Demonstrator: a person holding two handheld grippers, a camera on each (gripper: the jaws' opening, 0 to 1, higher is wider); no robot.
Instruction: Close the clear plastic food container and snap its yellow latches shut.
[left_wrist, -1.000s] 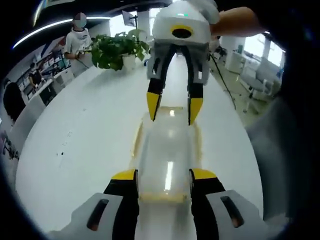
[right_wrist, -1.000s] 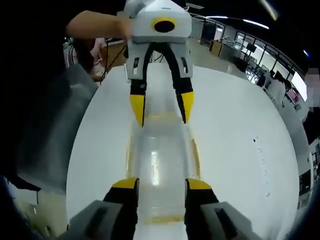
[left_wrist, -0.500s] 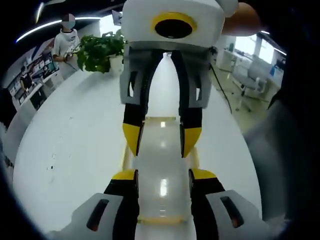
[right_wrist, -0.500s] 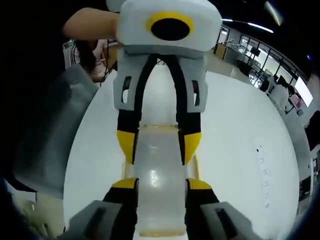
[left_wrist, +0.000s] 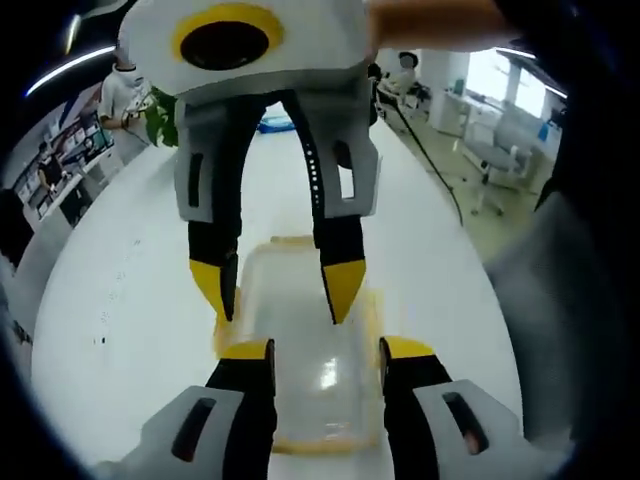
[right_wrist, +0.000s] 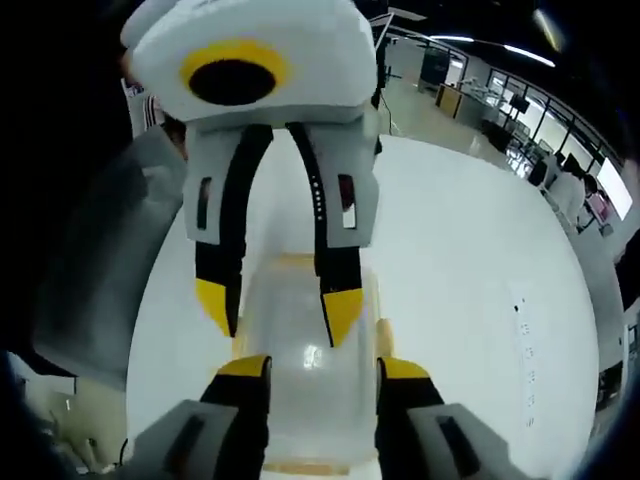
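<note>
In the left gripper view, your left gripper (left_wrist: 325, 352) had its yellow-tipped jaws apart, one on each long side of the clear plastic food container (left_wrist: 300, 340), which lay flat on the white table (left_wrist: 120, 300) with its lid down. I could not tell whether the tips touched the container's walls. A yellow latch (left_wrist: 375, 315) showed along the container's right edge, just beyond your right-hand jaw tip, and another yellow strip ran along the near end. Facing you from the far side, your right gripper (left_wrist: 278, 295) pointed down over the same container, its two jaws also spread, their yellow tips close above the lid. A potted green plant (left_wrist: 160, 115) stood farther back on the table, and a person (left_wrist: 115, 85) stood beyond it. In the right gripper view, the right gripper (right_wrist: 320, 372) straddled the container (right_wrist: 300, 350) with jaws apart, while the left gripper (right_wrist: 280, 305) hung opposite, tips just above the lid. A yellow latch (right_wrist: 384, 338) lay at the container's right edge, and the white table (right_wrist: 470, 280) stretched away behind.
</note>
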